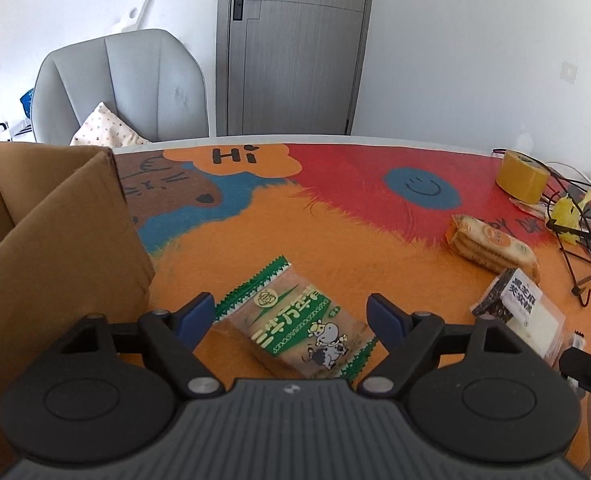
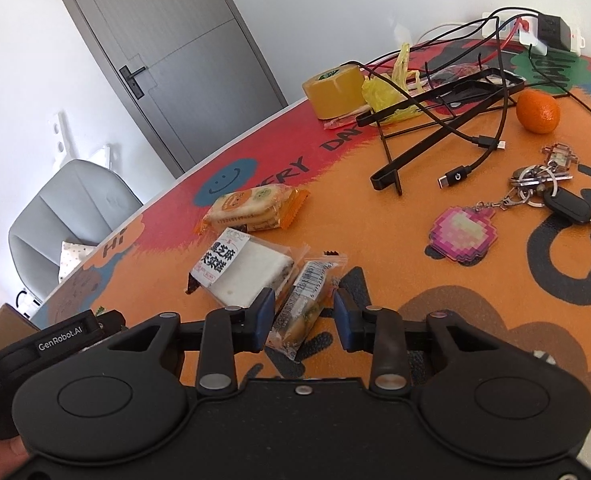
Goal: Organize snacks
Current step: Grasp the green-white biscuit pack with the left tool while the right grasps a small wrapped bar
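My left gripper [image 1: 293,314] is open above a green-and-brown biscuit packet [image 1: 295,326] with a cow on it, which lies flat on the colourful mat [image 1: 295,232] between the fingers. A brown cardboard box [image 1: 47,232] stands just to its left. My right gripper [image 2: 304,314] is open around a small clear-wrapped snack [image 2: 301,308] lying on the mat. A white sesame cake pack [image 2: 241,270] sits just left of that snack and shows in the left wrist view [image 1: 523,312]. An orange cracker pack [image 2: 251,208] lies farther back and also shows there [image 1: 495,244].
A yellow tape roll [image 2: 335,90], a yellow bag [image 2: 387,92], black cables and a stand [image 2: 435,120], an orange [image 2: 537,112] and keys with a pink charm [image 2: 463,234] lie at the right. A grey chair [image 1: 123,88] stands behind the table.
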`<state>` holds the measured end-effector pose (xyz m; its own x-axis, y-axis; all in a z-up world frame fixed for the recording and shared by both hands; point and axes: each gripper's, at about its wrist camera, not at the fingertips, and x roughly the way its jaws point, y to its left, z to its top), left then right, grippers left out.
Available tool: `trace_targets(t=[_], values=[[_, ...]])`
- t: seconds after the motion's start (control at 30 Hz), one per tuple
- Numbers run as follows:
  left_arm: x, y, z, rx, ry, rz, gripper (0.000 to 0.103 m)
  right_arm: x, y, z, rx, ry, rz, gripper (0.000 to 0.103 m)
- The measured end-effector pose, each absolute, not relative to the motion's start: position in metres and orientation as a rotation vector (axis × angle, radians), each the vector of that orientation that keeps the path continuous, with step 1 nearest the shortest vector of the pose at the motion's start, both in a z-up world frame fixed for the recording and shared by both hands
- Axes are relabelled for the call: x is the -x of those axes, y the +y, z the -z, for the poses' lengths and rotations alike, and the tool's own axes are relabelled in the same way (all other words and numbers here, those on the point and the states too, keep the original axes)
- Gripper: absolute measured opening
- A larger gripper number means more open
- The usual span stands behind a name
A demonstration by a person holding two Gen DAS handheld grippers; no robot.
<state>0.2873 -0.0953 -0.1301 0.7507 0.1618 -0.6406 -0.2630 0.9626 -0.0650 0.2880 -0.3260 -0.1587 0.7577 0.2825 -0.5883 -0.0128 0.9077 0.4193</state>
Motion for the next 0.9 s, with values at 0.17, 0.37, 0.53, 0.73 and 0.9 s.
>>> trace_targets(t=[0.17, 0.37, 0.53, 0.73, 0.9], values=[[-0.276, -0.092, 0.128, 0.165, 0.672, -0.219, 0.054, -0.279, -0.325, 0.158, -0.391, 0.697, -0.164, 0.028], [-0.262, -0.099, 0.127, 0.145, 0.660, -0.129, 0.046, -0.268, -0.323, 0.160, -0.386, 0.692, -0.177, 0.022], [-0.253, -0.109, 0.123, 0.117, 0.676, -0.066, 0.051, -0.259, -0.323, 0.158, -0.380, 0.696, -0.169, 0.020], [-0.242, -0.111, 0.121, 0.112, 0.664, -0.071, 0.077, -0.249, -0.325, 0.159, -0.381, 0.695, -0.163, 0.020], [-0.237, -0.108, 0.124, 0.101, 0.683, -0.104, 0.078, -0.246, -0.325, 0.159, -0.379, 0.696, -0.170, 0.022]])
